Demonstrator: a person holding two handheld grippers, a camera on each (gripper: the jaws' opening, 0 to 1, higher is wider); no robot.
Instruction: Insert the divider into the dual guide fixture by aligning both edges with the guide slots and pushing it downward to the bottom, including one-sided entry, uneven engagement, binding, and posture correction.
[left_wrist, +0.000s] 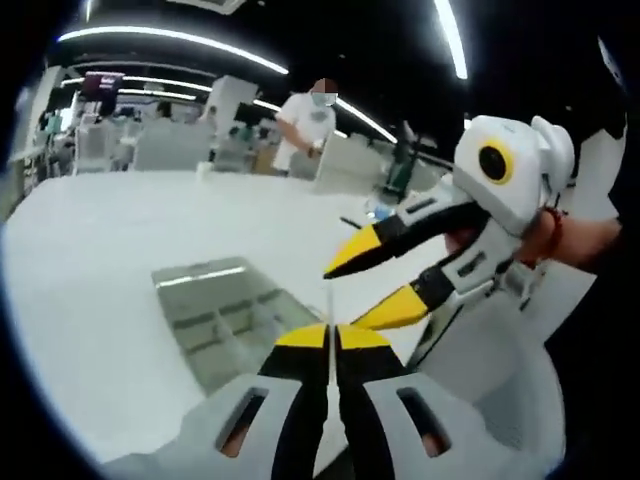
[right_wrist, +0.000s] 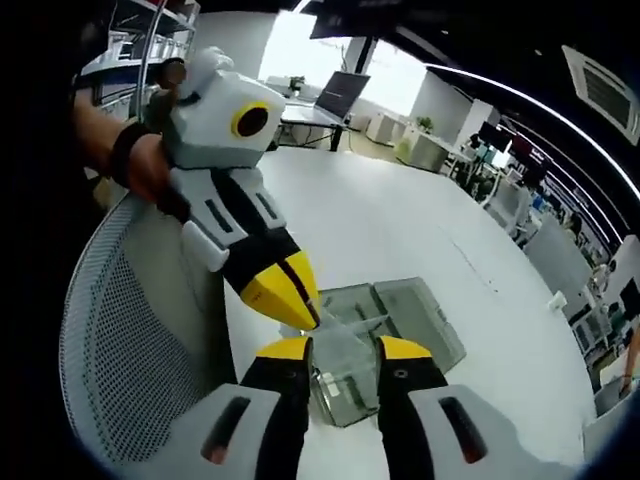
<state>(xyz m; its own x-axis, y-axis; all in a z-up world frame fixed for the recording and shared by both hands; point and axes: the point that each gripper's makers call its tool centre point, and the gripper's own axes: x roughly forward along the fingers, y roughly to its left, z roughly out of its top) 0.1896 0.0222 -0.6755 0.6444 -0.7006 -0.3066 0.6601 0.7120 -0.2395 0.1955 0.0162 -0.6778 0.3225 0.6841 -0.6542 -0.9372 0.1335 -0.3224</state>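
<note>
Your left gripper (left_wrist: 330, 338) pinches the clear divider (left_wrist: 328, 305); your right gripper (right_wrist: 343, 352) gapes. Next, align it over the fixture (right_wrist: 400, 320).

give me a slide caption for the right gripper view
Left gripper pinches the clear divider above the transparent guide fixture while the right gripper straddles it, jaws open.

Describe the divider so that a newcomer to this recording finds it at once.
On the white table lies a clear tray with compartments. Just above it, the left gripper pinches the divider, a thin clear sheet seen edge-on. Unlike the tray's fixed walls, it is held off the table.
</note>
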